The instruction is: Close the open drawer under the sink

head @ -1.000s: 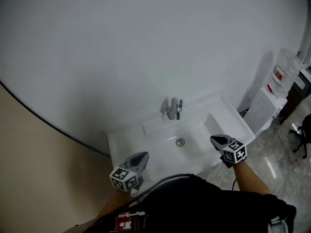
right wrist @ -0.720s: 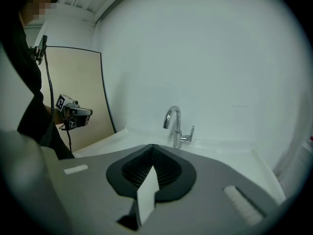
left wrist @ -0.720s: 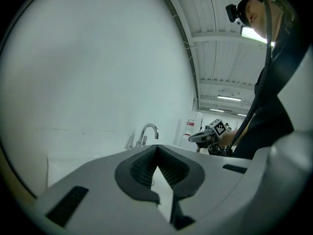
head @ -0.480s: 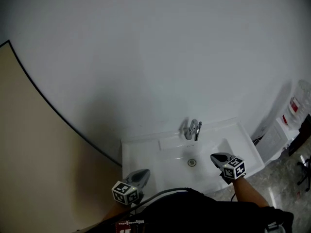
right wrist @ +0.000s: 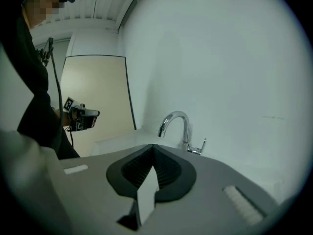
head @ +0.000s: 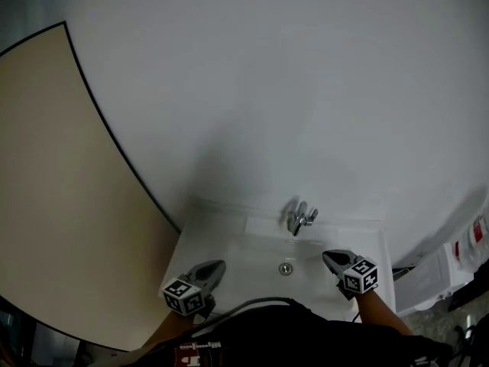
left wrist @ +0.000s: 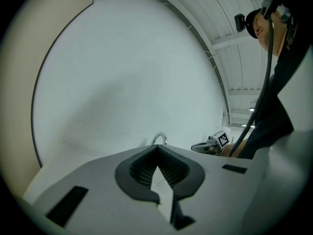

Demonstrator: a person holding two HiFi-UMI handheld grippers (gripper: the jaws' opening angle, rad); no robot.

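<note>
**Head view, with both gripper views.** Since the earlier frame the head view had swung left. The beige panel (head: 61, 189) filled more of the left side, and the sink (head: 229, 239) with its tap (head: 299, 219) sat lower and nearer centre. The left gripper (head: 212, 267) and right gripper (head: 331, 258) hovered over the sink's front rim, well apart, each with jaws closed together on nothing. The drawer lay below the sink and showed in no view, hidden by the basin and the person's dark torso (head: 290, 335). Likely risks: a blind downward reach could knock a gripper against the rim. Closed jaws could also slide off the drawer front and leave it ajar.
</note>
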